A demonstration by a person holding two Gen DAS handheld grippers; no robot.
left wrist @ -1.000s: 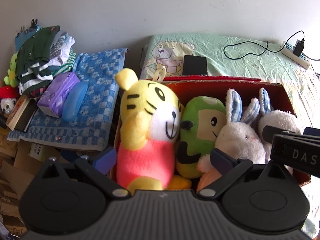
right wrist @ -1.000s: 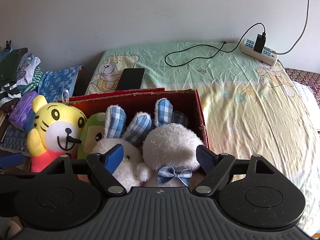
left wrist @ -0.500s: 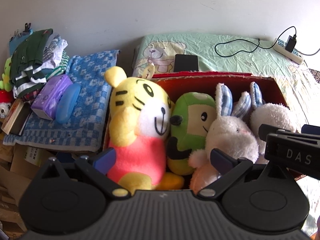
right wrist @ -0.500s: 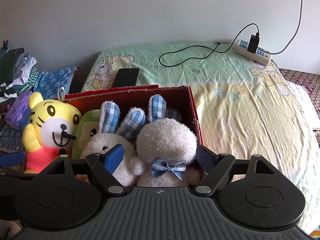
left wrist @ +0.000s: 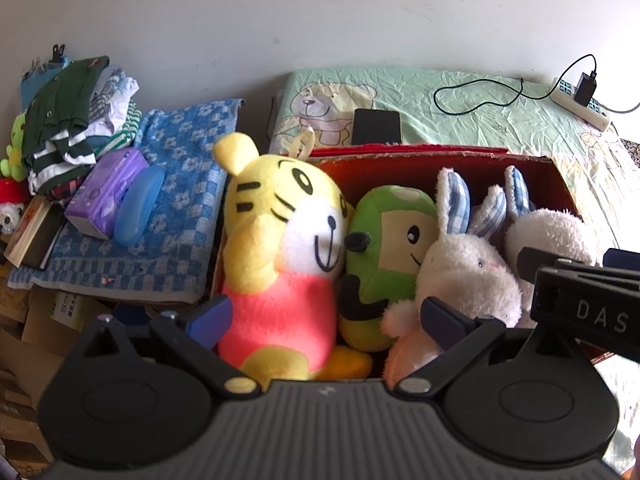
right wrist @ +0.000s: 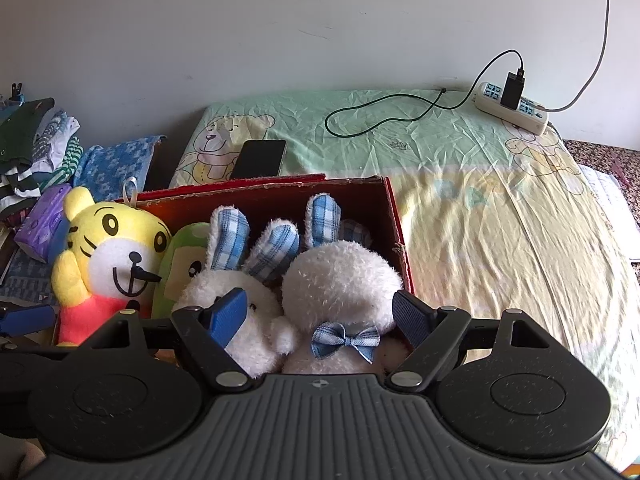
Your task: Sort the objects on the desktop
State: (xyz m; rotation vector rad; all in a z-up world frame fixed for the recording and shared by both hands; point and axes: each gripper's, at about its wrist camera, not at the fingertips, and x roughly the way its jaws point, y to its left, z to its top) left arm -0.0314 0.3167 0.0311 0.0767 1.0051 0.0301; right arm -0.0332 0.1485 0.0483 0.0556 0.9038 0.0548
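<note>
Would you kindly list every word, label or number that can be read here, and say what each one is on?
"DAS": white letters on the right gripper's black body, at the left wrist view's right edge.
Print on the cardboard box below the blue towel: too small to read.
Purple packet: printing blurred, unreadable.

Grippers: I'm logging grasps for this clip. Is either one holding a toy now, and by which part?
Nothing is held. The left gripper and right gripper are both open in front of the toys in the red box.
</note>
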